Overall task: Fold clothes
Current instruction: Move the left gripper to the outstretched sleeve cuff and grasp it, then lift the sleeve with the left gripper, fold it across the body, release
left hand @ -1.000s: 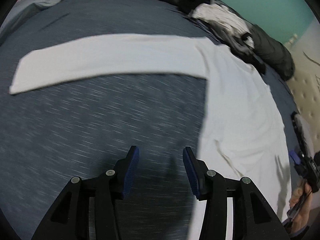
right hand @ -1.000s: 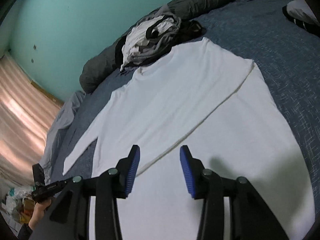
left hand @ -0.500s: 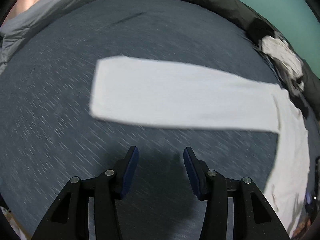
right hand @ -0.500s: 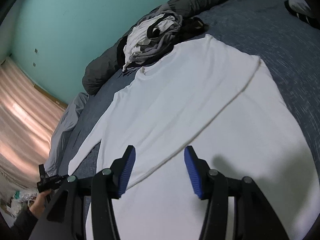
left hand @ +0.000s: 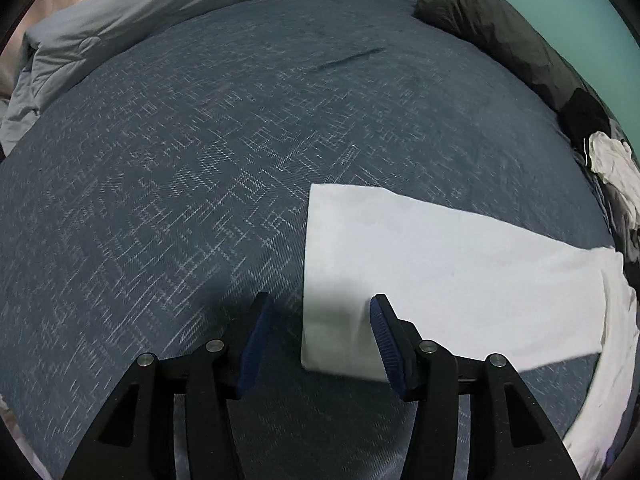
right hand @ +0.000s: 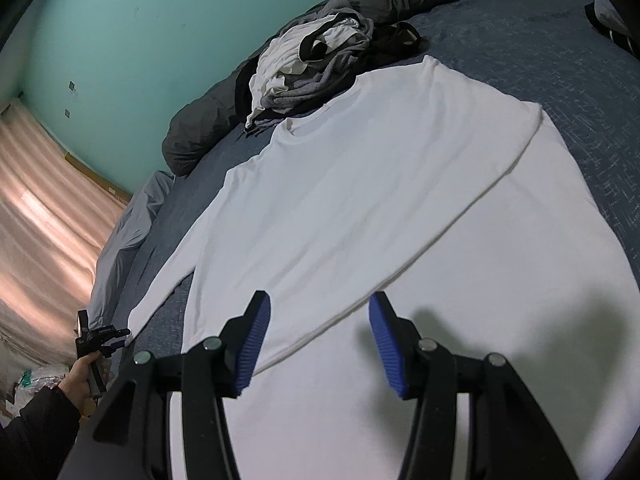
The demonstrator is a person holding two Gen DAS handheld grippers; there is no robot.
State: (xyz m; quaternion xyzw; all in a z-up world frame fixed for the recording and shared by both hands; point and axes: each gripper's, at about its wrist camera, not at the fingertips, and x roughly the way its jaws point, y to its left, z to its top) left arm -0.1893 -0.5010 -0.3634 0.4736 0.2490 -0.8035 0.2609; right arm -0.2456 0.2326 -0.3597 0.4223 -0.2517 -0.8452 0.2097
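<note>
Left wrist view shows the left gripper [left hand: 316, 336] over the cuff end of the outstretched sleeve [left hand: 420, 272] of the white long-sleeved shirt [right hand: 400, 220], jaws opening, moderately wide, pads clear of the cloth. That shirt lies flat on the bed [left hand: 200, 160], its other sleeve already folded across the chest. Right wrist view has the right gripper [right hand: 316, 340] hovering moderately wide over the body, holding nothing. Likely risks: a pad landing beside the cuff could pinch the blue bed cover along with it, and a hasty drag could rumple the flat body or pull the folded sleeve loose. Count: one shirt spread out, one pile of clothes [right hand: 312, 64] near the collar, two grippers, one dark bolster [left hand: 500, 36]
</note>
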